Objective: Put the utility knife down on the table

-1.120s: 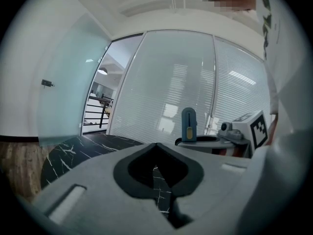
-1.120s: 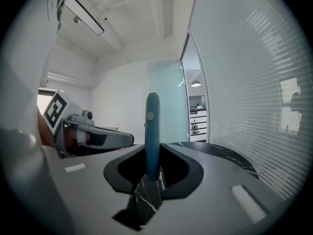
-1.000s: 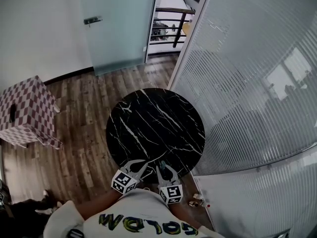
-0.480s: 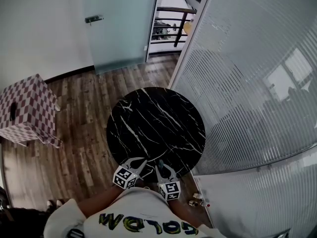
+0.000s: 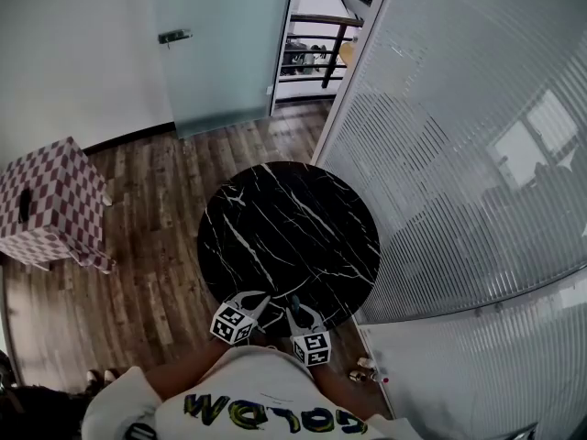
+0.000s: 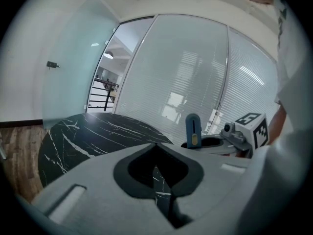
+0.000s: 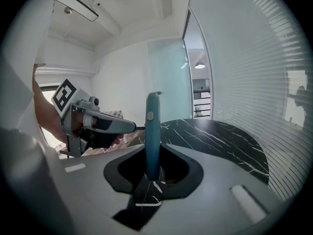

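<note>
Over the near edge of the round black marble surface (image 5: 284, 236), the right hand-held gripper (image 7: 154, 153) clamps a slim blue utility knife (image 7: 152, 124), long axis upright.

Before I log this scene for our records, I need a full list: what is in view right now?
table: one, black marble with white veins, round, mid-floor
utility knife: one, blue, held upright at the table's near edge
box: one, red-and-white checkered, on the floor at left
door: one, frosted glass, far wall
blinds wall: one, pale, at right
floor: one, brown wood
shirt: one, white, lettered
left gripper: one, grey, fingers together, empty
right gripper: one, grey, closed on the utility knife
</note>
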`<state>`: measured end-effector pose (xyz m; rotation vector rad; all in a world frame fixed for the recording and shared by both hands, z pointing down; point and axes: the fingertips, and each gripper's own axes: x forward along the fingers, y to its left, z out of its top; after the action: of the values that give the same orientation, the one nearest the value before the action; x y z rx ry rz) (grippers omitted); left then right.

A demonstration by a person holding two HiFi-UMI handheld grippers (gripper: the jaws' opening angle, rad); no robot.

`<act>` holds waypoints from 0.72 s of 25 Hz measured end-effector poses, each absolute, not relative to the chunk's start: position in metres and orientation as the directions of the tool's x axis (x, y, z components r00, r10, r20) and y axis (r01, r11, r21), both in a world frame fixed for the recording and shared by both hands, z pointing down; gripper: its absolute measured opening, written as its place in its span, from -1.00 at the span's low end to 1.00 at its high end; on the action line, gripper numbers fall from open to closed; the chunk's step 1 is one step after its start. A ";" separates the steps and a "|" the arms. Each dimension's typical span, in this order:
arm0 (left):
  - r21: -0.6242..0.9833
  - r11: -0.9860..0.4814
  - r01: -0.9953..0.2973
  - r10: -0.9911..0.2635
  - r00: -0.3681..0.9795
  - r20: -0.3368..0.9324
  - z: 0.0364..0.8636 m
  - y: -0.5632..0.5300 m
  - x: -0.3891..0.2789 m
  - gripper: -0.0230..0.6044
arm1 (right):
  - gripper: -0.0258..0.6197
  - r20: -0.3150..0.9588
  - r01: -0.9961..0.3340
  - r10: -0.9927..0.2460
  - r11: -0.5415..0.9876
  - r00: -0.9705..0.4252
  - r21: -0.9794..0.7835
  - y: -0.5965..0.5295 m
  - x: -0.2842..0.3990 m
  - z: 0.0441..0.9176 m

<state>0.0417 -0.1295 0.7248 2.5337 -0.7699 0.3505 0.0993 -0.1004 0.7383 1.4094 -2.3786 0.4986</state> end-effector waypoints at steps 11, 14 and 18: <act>0.370 -0.732 -0.572 -0.423 0.807 0.411 0.750 -0.125 0.048 -0.92 | -0.70 0.527 -0.885 -0.721 0.439 -0.450 -0.155 -0.098 0.104 0.773; 0.368 -0.729 -0.576 -0.413 0.800 0.434 0.761 -0.124 0.048 -0.92 | -0.70 0.538 -0.882 -0.710 0.441 -0.454 -0.163 -0.098 0.103 0.779; 0.377 -0.721 -0.581 -0.401 0.794 0.457 0.774 -0.123 0.047 -0.92 | -0.70 0.556 -0.884 -0.698 0.434 -0.452 -0.173 -0.098 0.104 0.788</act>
<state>0.0471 -0.1227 0.7738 2.4696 -0.7304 0.4731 0.1040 -0.0977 0.7884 1.3411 -2.2888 0.6304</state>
